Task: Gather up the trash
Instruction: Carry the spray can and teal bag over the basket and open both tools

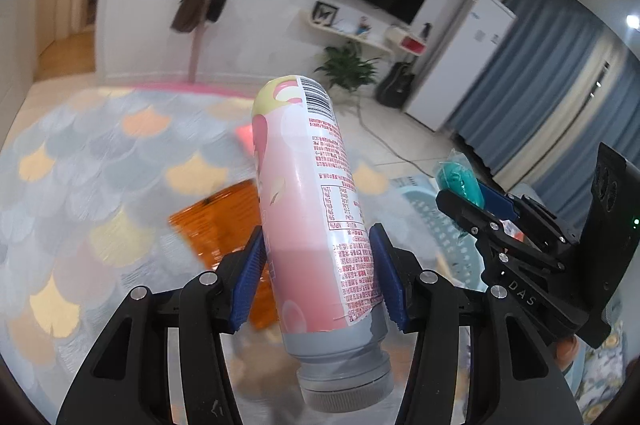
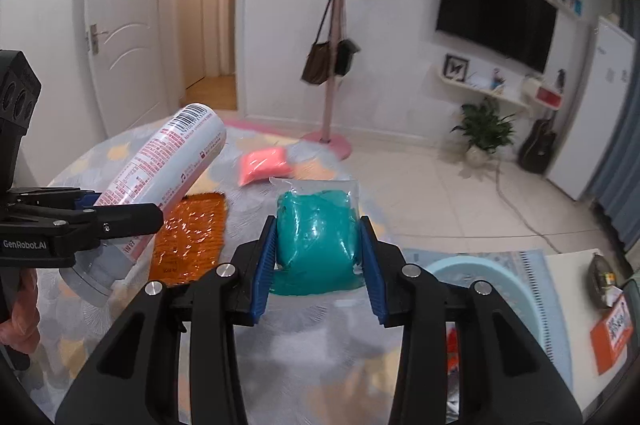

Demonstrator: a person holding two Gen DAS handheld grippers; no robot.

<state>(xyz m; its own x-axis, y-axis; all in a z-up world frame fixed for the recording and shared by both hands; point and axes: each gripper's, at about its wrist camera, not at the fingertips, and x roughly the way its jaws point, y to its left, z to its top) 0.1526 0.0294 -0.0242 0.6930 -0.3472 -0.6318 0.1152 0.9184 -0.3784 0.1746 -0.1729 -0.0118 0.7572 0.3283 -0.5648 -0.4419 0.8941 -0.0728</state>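
Note:
A pink-labelled bottle [image 1: 312, 205] with a grey cap end toward the camera is clamped in my left gripper [image 1: 316, 229], lifted above the table and tilted. From the right wrist view the same bottle [image 2: 168, 161] slants up to the right out of the left gripper [image 2: 120, 209]. My right gripper [image 2: 318, 221] is shut on a teal packet in clear wrap [image 2: 316, 229], held off the table. In the left wrist view the right gripper [image 1: 460, 193] and its teal packet [image 1: 456, 177] are at the right.
An orange foil packet [image 2: 188, 241] and a pink packet [image 2: 262, 163] lie on the table with the scale-pattern cloth [image 1: 80, 165]. A pale blue basket [image 2: 480, 273] stands low on the right, beside an orange box [image 2: 612, 329]. A pink coat stand [image 2: 336, 65] rises beyond the table.

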